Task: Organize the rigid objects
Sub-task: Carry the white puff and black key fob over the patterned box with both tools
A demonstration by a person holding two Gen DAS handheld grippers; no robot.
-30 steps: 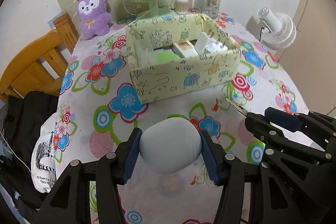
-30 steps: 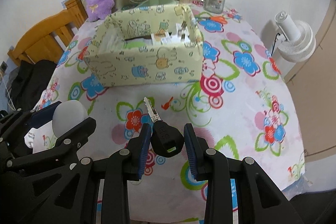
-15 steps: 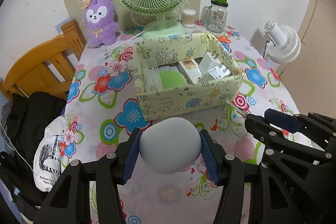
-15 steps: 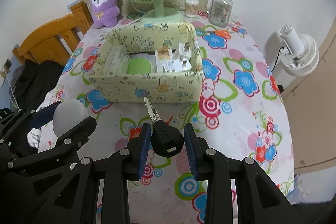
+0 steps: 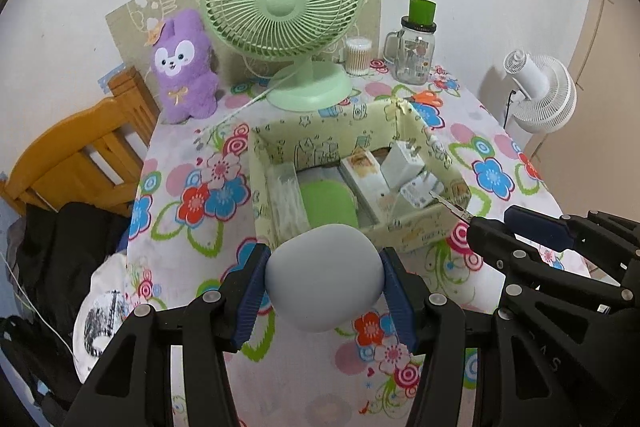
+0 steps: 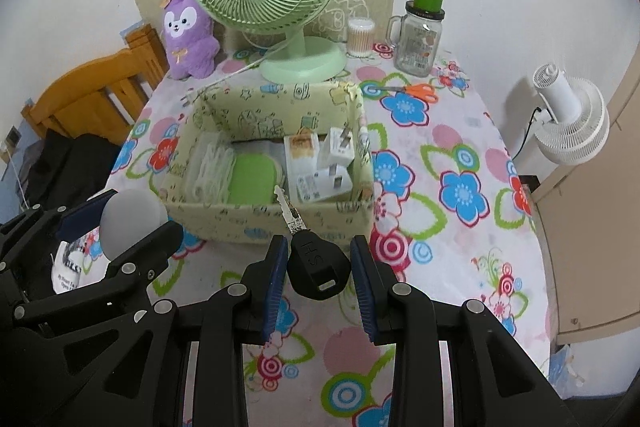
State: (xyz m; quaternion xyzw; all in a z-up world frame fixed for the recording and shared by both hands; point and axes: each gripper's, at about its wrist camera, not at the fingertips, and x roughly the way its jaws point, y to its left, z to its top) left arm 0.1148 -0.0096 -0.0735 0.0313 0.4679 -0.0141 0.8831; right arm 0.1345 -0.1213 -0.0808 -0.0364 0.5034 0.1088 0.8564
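My left gripper (image 5: 323, 283) is shut on a smooth grey egg-shaped object (image 5: 324, 277), held above the table just in front of the yellow patterned box (image 5: 280, 223). My right gripper (image 6: 320, 263) is shut on the black head of a key (image 6: 318, 263), whose silver blade (image 6: 287, 207) points toward the box (image 6: 272, 219). Inside the box lie a green pad (image 6: 250, 179), white chargers (image 6: 338, 147), a small carton and a clear bag. In the right wrist view the left gripper with the grey object (image 6: 130, 215) shows at the lower left.
A green desk fan (image 5: 284, 11), a purple plush toy (image 5: 184, 67), a cotton-swab tub (image 5: 357, 55) and a glass jar with a green top (image 5: 414, 51) stand at the back of the floral table. Orange scissors (image 6: 420, 90) lie behind the box. A wooden chair (image 5: 80, 147) stands left, a white fan (image 5: 540, 91) right.
Both grippers have risen and moved toward the box with their loads still held. The box's inside has come into view and the key's blade now reaches over its near wall.
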